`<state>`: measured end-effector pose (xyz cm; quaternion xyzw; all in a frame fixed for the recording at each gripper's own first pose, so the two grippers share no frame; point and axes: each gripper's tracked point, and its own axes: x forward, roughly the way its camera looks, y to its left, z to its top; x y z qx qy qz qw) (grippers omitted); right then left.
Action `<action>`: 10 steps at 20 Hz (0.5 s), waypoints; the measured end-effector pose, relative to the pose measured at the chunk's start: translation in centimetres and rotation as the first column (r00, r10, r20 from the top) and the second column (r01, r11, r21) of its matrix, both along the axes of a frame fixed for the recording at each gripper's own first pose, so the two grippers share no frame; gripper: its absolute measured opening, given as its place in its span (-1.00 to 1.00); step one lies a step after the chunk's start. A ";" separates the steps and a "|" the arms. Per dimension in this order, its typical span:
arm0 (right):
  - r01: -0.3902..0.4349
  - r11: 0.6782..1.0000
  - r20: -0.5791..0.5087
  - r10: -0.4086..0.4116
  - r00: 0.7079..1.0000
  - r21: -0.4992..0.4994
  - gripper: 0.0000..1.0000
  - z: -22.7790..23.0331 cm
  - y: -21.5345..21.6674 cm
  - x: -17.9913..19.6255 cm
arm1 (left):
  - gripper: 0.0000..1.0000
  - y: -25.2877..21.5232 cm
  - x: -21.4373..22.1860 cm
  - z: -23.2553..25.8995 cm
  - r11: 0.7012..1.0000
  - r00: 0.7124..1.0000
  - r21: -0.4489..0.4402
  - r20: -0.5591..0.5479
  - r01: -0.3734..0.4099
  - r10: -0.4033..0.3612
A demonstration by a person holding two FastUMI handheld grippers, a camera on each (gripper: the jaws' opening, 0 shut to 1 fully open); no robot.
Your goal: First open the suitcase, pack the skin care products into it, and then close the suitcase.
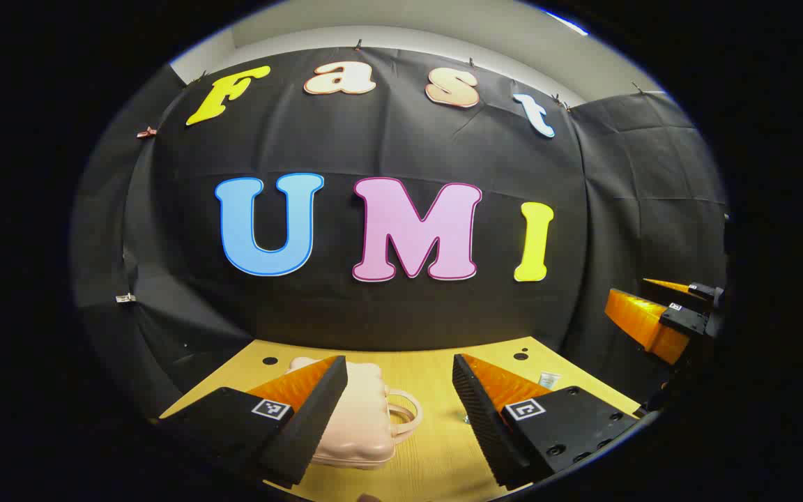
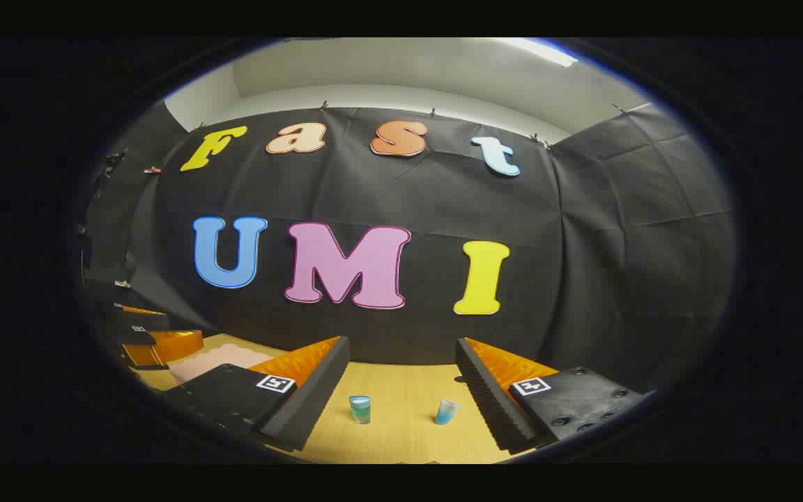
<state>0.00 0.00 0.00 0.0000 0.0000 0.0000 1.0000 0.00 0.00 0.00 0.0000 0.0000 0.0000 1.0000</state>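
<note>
1. The left tool [image 1: 399,411] is held level above the light wooden worktop [image 1: 436,453], its jaws wide and holding nothing.
2. The small closed pink ribbed suitcase [image 1: 363,429] lies below it.
3. The right tool [image 2: 401,397] hovers wide apart over two small blue-tinted skin care bottles [image 2: 360,409], one [image 2: 446,411] tilted.

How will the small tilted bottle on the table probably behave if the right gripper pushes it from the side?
The tilted bottle already leans on the table, so a side push would likely tip it. It looks small, so probably light and quick to slide on the smooth wood. Once down, it may roll if its body is round. The other bottle stands upright and seems steadier.
</note>
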 end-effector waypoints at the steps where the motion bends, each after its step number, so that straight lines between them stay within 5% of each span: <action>1: -0.004 1.000 0.003 0.004 1.000 0.005 0.92 0.0 0.0 0.2 | 0.92 0.0 0.1 -0.1 1.000 1.000 0.001 -0.001 -0.005 0.005; 10: -0.039 0.998 -0.028 0.041 0.999 0.040 0.90 -1.4 0.4 1.9 | 0.92 0.0 1.2 -1.0 0.999 0.998 0.020 -0.028 -0.049 0.050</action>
